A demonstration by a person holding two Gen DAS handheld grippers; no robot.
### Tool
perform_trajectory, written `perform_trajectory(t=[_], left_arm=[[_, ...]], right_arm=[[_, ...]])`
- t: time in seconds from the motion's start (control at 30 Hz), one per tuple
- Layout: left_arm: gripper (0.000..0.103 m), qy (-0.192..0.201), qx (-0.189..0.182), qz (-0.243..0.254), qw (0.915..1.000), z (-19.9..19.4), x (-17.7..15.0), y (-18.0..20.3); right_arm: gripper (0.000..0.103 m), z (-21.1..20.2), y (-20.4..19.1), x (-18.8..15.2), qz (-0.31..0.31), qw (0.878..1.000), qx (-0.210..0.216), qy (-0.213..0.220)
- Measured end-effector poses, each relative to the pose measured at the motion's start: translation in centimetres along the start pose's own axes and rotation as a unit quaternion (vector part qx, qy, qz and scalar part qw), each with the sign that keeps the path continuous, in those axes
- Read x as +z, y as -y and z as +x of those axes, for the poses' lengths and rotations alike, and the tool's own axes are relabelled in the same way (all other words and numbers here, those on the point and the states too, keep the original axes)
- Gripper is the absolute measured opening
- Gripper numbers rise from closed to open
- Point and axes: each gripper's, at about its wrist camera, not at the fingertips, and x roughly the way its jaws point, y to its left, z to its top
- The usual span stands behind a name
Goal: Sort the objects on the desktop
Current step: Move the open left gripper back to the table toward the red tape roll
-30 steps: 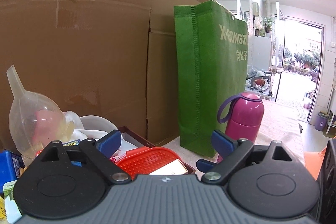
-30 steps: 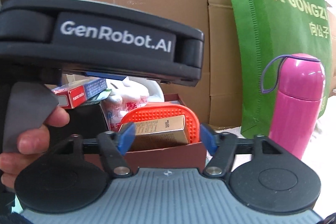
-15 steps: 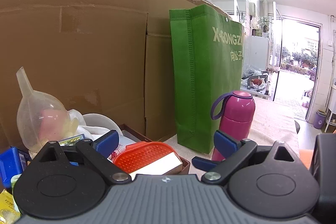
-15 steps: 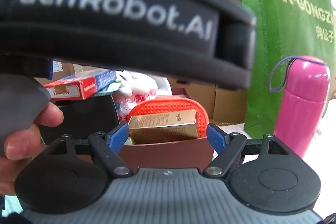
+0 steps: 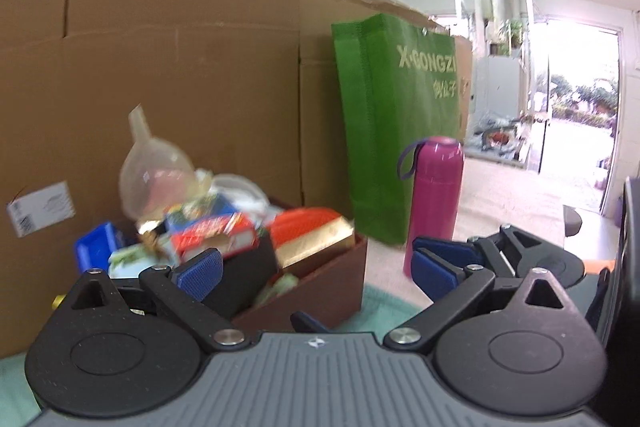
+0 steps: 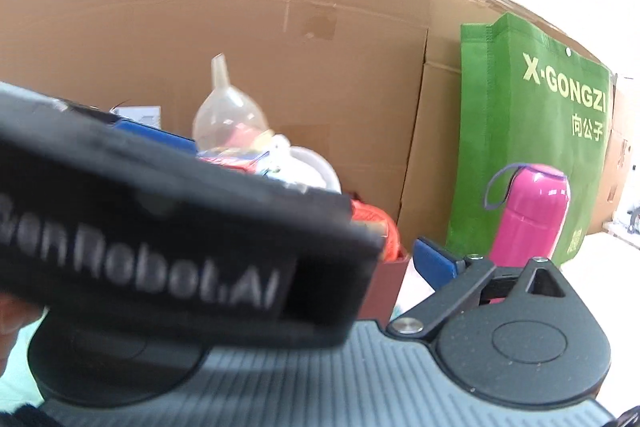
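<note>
Two hand-held grippers are seen drawn back from a brown box (image 5: 328,279) crammed with sorted items, among them a gold carton (image 5: 316,241) lying on a red tray. The right gripper's (image 6: 434,263) jaws have just been opening and nothing is seen between them, which suggests the carton has been deposited. The left gripper (image 5: 316,269) is spread wide and empty. Only the left view shows the whole box; the right view is largely blocked by the other device, though the pink flask (image 6: 528,215) remains clear.

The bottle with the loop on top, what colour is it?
The bottle is bright pink, and its loop is purple. The right wrist view shows it best.
</note>
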Motion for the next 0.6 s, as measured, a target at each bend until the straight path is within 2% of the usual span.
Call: perform_trajectory(t=[0.2,0.4,0.6], left_arm=[[0.103,-0.030,0.025,-0.065,0.9971,-3.6,-3.2,-2.1],[0.103,-0.053,0.066,-0.110,0.9903,-7.4,-6.7,-5.3],[0.103,-0.072,0.123,-0.145,0.9791,-10.2,-9.7,-9.4]], right_arm=[[0.098,-2.0,-2.6,-0.9,0.030,0.998,0.047,-0.032],[0.098,-3.4,-7.9,-2.3,-0.021,0.994,0.092,-0.058],[0.098,-3.0,-13.7,-3.2,-0.036,0.986,0.140,-0.082]])
